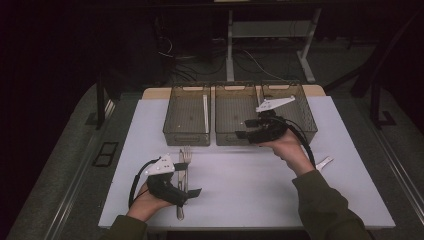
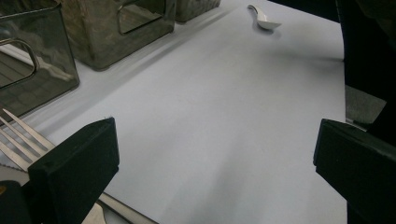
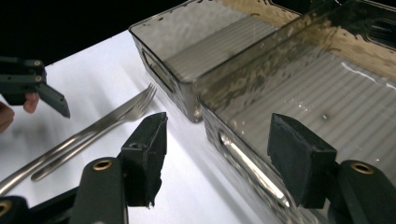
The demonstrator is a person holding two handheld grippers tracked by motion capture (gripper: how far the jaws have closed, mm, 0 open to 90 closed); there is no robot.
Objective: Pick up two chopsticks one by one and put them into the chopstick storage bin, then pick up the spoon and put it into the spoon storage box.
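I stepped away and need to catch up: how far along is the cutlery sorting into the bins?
Barely started, it seems. The three clear bins look empty. Both tongs are open and hold nothing: the left tongs sit by the fork and knife; the right tongs are over the middle bin. A white spoon also waits.

Olive sleeves [image 1: 325, 205]; black tongs [image 1: 252, 129], white plates, black cables.

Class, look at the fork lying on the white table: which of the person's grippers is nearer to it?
Left. The left gripper sits right beside the fork, jaws open. The right gripper hovers farther off, at the front of the middle bin.
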